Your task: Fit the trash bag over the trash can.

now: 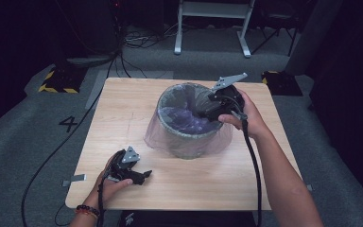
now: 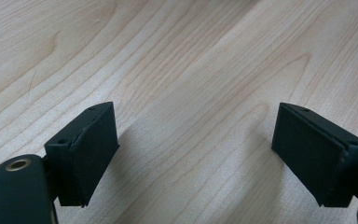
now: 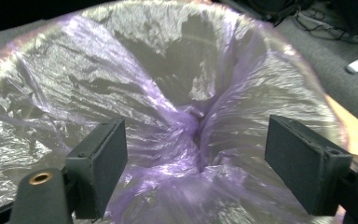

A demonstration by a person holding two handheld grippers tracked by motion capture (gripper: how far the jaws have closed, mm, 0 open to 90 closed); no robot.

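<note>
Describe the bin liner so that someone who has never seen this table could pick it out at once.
Start at the pale wooden table and find the round grey bin near its middle. The liner is the thin purple plastic bag inside it, folded over the rim and hanging down outside. It is the one crinkly, see-through thing there.
</note>
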